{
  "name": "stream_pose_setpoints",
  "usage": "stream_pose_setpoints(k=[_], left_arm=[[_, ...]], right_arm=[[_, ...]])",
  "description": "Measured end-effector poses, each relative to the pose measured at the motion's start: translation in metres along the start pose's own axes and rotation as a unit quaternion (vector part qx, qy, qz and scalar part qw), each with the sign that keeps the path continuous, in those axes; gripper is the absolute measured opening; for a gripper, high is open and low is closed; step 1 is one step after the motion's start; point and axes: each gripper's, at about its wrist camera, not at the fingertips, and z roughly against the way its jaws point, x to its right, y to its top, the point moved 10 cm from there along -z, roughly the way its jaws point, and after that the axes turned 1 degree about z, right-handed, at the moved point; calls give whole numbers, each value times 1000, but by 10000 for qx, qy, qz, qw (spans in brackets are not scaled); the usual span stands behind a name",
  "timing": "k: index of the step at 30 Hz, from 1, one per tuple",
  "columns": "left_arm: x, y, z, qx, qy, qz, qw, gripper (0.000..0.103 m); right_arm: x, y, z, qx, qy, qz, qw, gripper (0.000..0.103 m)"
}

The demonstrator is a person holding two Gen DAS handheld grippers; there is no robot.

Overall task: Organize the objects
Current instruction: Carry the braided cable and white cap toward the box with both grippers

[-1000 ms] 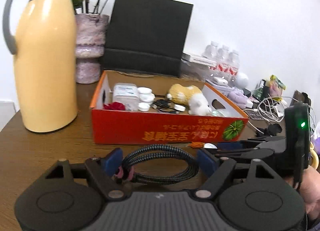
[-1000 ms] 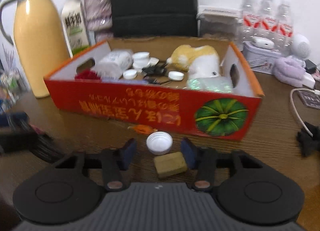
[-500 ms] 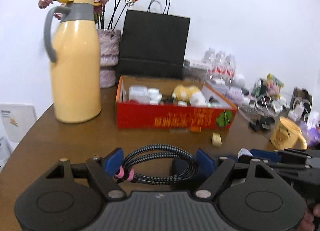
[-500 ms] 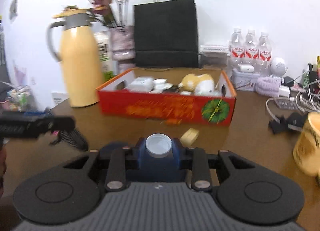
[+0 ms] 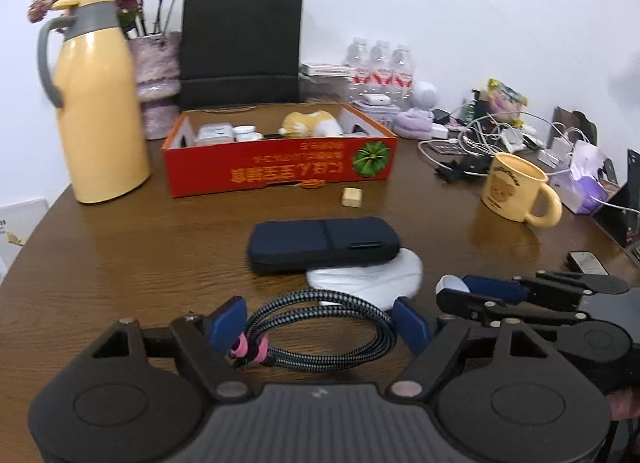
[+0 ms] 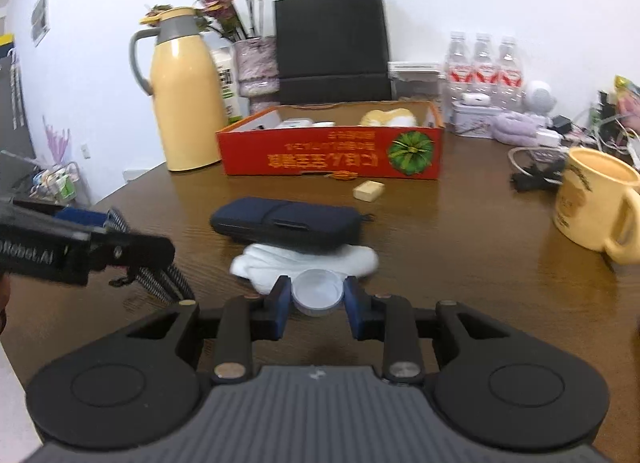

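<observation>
My left gripper [image 5: 320, 325] is shut on a coiled braided cable [image 5: 320, 335] and holds it above the near table edge. My right gripper [image 6: 317, 305] is shut on a small white round cap [image 6: 318, 295]; it also shows in the left wrist view [image 5: 460, 295]. Ahead of both lie a dark blue zip case [image 5: 324, 243] [image 6: 286, 225] resting on a white cloth [image 5: 368, 277] [image 6: 304, 261]. The red open box [image 5: 280, 167] [image 6: 332, 153] holding a plush toy and white items stands further back. A small tan block [image 5: 351, 196] [image 6: 368, 191] lies before it.
A yellow thermos jug [image 5: 98, 103] stands at the left, a vase of dried flowers [image 5: 156, 83] and a black paper bag [image 5: 240, 51] behind the box. A yellow mug [image 5: 516, 193], tangled cables [image 5: 476, 143], water bottles [image 5: 380, 71] and a tissue pack fill the right side.
Both grippers have pulled back from the red box toward the near edge, still holding the cable and the cap. The blue case and white cloth have come into view in front.
</observation>
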Motion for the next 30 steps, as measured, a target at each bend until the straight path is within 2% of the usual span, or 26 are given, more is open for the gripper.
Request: stream_pose_setpoints(k=[3, 11, 17, 20, 24, 27, 30], left_arm=[[-1, 5, 1, 136, 177, 94, 9997, 79], [-14, 31, 9, 466, 286, 224, 9983, 79], [-25, 63, -1, 737, 163, 235, 9969, 79], [-31, 97, -17, 905, -134, 186, 9956, 79], [-49, 156, -53, 1190, -198, 100, 9926, 79], [-65, 194, -96, 1028, -412, 310, 9934, 79], [-82, 219, -153, 564, -593, 663, 9944, 79]], right_arm=[[11, -5, 0, -41, 38, -174, 9998, 29], [17, -4, -4, -2, 105, -303, 9995, 29], [16, 7, -12, 9, 122, -240, 9996, 29], [19, 31, -17, 183, 107, -138, 9997, 29], [35, 83, -32, 449, 28, -159, 9989, 29], [49, 128, -53, 583, 238, -474, 9969, 29], [59, 172, -95, 538, 278, -613, 9963, 29]])
